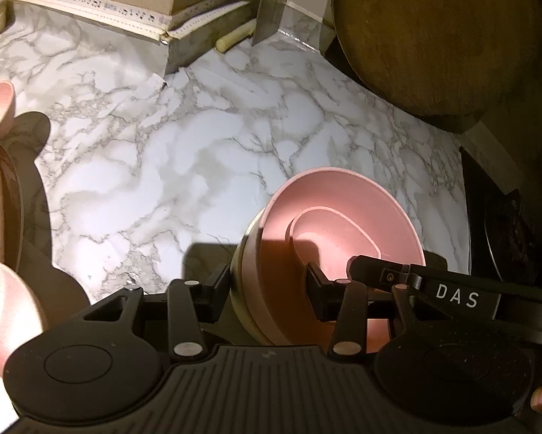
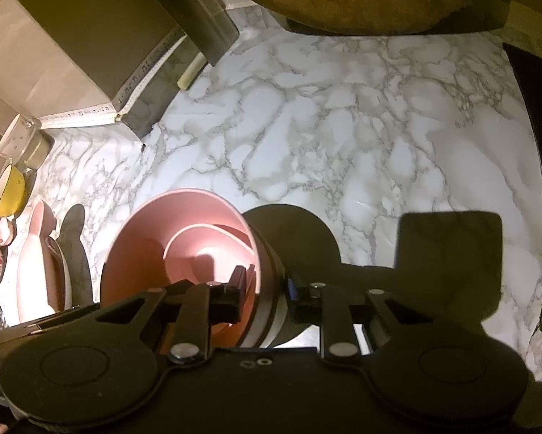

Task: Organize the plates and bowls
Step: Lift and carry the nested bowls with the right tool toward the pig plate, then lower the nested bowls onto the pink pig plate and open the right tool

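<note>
Pink bowl stack (image 1: 343, 224) on marble counter (image 1: 162, 166); L gripper (image 1: 267, 285) and R gripper (image 2: 265, 289) each clamp opposite rim walls.

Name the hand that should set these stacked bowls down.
Left, probably. The left tongs grip the wall of the bowl stack, one finger inside, one outside; the right tongs merely straddle the opposite rim.

Pink bowls (image 2: 184, 253) sit on a grey-veined white marble countertop (image 2: 343, 126) near a yellow cup (image 2: 8, 191).
</note>
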The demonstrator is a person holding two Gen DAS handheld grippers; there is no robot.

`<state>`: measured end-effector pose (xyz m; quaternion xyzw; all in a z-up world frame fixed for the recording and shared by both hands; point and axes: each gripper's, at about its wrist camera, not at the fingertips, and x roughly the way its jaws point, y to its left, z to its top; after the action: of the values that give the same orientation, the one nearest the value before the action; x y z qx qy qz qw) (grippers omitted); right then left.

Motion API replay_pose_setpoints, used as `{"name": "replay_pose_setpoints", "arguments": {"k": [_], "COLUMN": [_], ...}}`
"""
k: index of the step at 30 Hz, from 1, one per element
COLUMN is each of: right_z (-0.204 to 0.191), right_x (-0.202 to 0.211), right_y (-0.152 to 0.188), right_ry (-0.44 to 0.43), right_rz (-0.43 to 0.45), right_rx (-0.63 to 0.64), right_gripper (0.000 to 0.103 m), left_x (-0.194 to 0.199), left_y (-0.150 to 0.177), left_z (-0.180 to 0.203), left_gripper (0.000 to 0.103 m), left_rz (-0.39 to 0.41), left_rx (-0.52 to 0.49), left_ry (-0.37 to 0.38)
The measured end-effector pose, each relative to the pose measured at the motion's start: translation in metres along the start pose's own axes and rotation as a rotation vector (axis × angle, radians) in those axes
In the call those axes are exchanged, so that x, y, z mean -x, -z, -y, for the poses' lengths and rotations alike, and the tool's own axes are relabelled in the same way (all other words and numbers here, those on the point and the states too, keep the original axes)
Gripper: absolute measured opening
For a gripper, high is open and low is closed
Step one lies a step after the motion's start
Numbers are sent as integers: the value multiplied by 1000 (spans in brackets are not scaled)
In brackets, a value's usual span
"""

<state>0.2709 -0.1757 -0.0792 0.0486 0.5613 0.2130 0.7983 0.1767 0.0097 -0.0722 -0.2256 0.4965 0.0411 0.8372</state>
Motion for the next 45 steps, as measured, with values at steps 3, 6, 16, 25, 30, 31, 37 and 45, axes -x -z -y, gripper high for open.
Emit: {"name": "replay_pose_setpoints", "arguments": {"k": [3,6,16,25,30,31,37,45], "right_z": [-7,-18,-83,-160,-200,-206,-241,-263], "right_x": [4,10,18,13,3,0,-18,-43], "right_y": [-3,-5,-14,-12,-4,-3,5,9], "right_ry": [-7,-18,-87,-156,-181,-184,-193,-165], "right_rz": [9,20,37,27,4,-2,-37,-76], "right_rx": [13,31,147,265,314,320,351,363], "right_gripper": [21,21,21,21,21,21,21,20], "left_x": [10,23,77,118,131,133,136,123], "left_y": [-3,-7,-16,-15,-10,-9,-4,-2], "left_z": [-3,-9,-59,-119,-153,-160,-194,-219], "left_gripper": [43,43,43,43,43,43,43,43], "left_rz": [20,42,124,177,184,184,179,165], "left_rx": [2,8,84,183,238,250,300,334], "left_ry": [-5,-15,-80,-143,-170,-175,-187,-178]}}
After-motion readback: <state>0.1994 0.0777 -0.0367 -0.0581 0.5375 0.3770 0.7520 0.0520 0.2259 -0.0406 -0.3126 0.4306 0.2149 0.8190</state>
